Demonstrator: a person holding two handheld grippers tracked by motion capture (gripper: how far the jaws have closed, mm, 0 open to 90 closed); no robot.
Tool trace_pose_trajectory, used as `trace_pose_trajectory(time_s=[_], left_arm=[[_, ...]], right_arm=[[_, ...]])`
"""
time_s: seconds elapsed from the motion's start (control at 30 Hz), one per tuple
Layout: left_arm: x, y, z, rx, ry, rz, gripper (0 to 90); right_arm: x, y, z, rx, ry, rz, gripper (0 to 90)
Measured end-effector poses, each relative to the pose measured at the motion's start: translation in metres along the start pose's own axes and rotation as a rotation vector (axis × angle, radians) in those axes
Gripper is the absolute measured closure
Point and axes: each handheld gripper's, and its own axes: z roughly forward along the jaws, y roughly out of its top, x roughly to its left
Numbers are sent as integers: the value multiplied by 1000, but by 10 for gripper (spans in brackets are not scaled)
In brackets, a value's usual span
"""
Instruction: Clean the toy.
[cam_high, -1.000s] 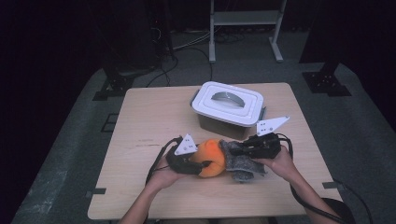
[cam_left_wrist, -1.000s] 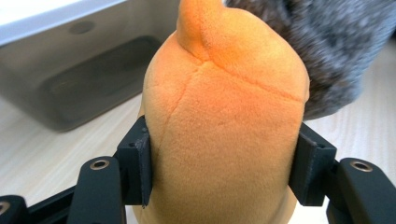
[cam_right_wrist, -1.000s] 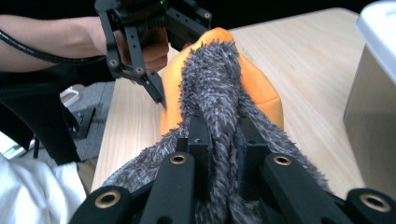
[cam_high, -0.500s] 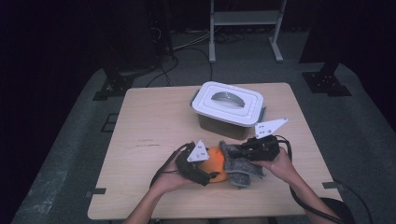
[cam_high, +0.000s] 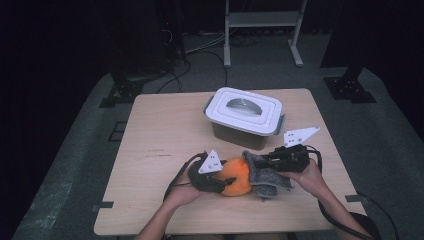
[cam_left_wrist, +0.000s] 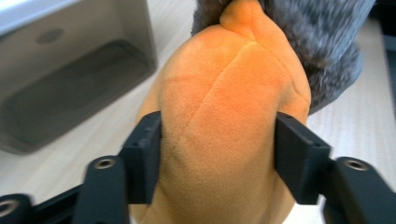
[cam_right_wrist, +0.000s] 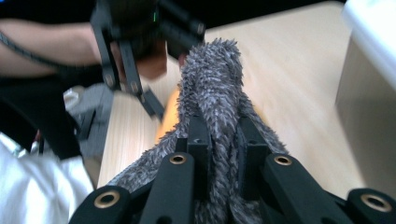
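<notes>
High view: near the near edge of the table (cam_high: 150, 125), an orange plush part (cam_high: 236, 177) and a grey furry cover (cam_high: 267, 175) are held touching one another, just near of the lidded white container (cam_high: 245, 116). The left gripper (cam_high: 212, 177) is seen at the left of the plush; its jaws have just been closing and are now clamped on both sides of the orange plush part (cam_left_wrist: 224, 116). The right gripper (cam_high: 280, 159) is pinched tightly on a fold of the grey furry cover (cam_right_wrist: 215, 93), to the right of the plush.
</notes>
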Motion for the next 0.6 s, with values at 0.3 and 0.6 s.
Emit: trace_pose_trajectory(time_s=[0.3, 0.6], left_arm=[[-7, 7, -1, 60, 85, 26, 356], [4, 0, -4, -19, 6, -51, 110]], right_arm=[[-1, 17, 19, 11, -27, -20, 783], [-3, -11, 17, 66, 54, 2, 783]])
